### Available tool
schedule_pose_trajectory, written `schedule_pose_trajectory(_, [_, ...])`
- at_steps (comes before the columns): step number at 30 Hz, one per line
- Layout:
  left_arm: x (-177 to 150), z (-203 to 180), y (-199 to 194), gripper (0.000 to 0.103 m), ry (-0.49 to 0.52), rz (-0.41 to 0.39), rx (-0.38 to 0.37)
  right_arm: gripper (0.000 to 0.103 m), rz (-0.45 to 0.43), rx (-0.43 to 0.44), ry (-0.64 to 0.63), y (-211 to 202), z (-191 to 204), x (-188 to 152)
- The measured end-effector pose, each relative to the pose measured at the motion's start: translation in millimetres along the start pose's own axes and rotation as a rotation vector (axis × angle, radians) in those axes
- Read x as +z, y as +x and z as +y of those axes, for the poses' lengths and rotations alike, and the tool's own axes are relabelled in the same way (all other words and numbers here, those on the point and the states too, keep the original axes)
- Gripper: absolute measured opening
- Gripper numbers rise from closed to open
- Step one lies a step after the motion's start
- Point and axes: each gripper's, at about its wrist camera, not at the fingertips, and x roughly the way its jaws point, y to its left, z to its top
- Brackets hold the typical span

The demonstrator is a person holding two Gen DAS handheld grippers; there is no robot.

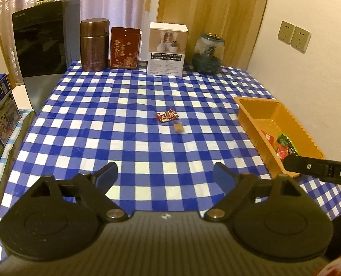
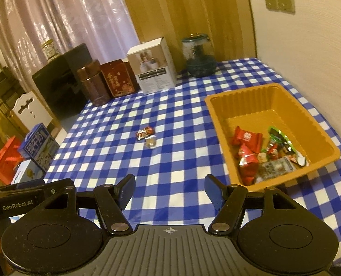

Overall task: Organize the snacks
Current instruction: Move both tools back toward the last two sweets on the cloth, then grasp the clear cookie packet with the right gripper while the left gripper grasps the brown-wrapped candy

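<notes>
Snacks (image 2: 265, 155) lay heaped in the orange tray (image 2: 250, 96) at the table's right; two more (a red wrapped candy (image 1: 167, 116) touching a small tan sweet (image 1: 178, 128)) sat mid-cloth. Left gripper (image 1: 165, 174) and right gripper (image 2: 169, 189) stood spread, empty.

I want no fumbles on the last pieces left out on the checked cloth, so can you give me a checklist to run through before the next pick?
1. Left gripper open, nothing between its fingers: ok.
2. Right gripper open and empty: ok.
3. Red-wrapped candy on the blue-and-white checked tablecloth, unobstructed: ok.
4. Small tan clear-wrapped sweet lies just beside the candy; whether they touch: cannot tell.
5. Orange plastic tray upright with spare floor space for more: ok.
6. All snacks in the tray: not ok, two remain outside.
</notes>
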Motion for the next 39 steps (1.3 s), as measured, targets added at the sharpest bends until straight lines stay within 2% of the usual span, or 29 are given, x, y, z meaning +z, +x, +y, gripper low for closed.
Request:
schedule_pose_trajectory(8, [15.3, 22.8, 25.4, 0.094, 0.025, 0.016, -0.007, 0.067, -0.002, 0.011, -0.040, 34.3, 20.3, 11.1])
schedule_pose_trajectory(17, [36.4, 53.1, 82.6, 0.094, 0.057, 0.023, -0.023, 0.067, -0.023, -0.008, -0.080, 98.6, 35.7, 22.2])
schedule_pose_trajectory(22, [42.2, 67.0, 117.9, 0.094, 0.101, -0.020, -0.050, 0.066, -0.014, -0.030, -0.092, 139.7, 36.9, 23.0])
schedule_pose_trajectory(26, [43.2, 76.2, 146.9, 0.093, 0.143, -0.036, -0.040, 0.066, -0.015, -0.043, -0.105, 169.9, 36.3, 20.1])
schedule_pose_trajectory(28, [44.7, 81.2, 158.6, 0.093, 0.140, -0.036, -0.051, 0.065, -0.013, -0.039, -0.110, 183.9, 37.1, 19.9])
schedule_pose_trajectory(30, [46.8, 83.7, 169.0, 0.093, 0.162, -0.039, -0.061, 0.057, -0.015, -0.035, -0.124, 198.3, 38.8, 19.9])
schedule_pose_trajectory(34, [54.1, 84.1, 185.2, 0.093, 0.211, -0.041, -0.071, 0.051, -0.029, -0.026, -0.141, 224.9, 41.9, 20.3])
schedule_pose_trajectory(39, [60.0, 87.5, 208.3, 0.087, 0.221, -0.001, -0.093, 0.043, -0.025, -0.025, -0.169, 251.8, 44.4, 21.1])
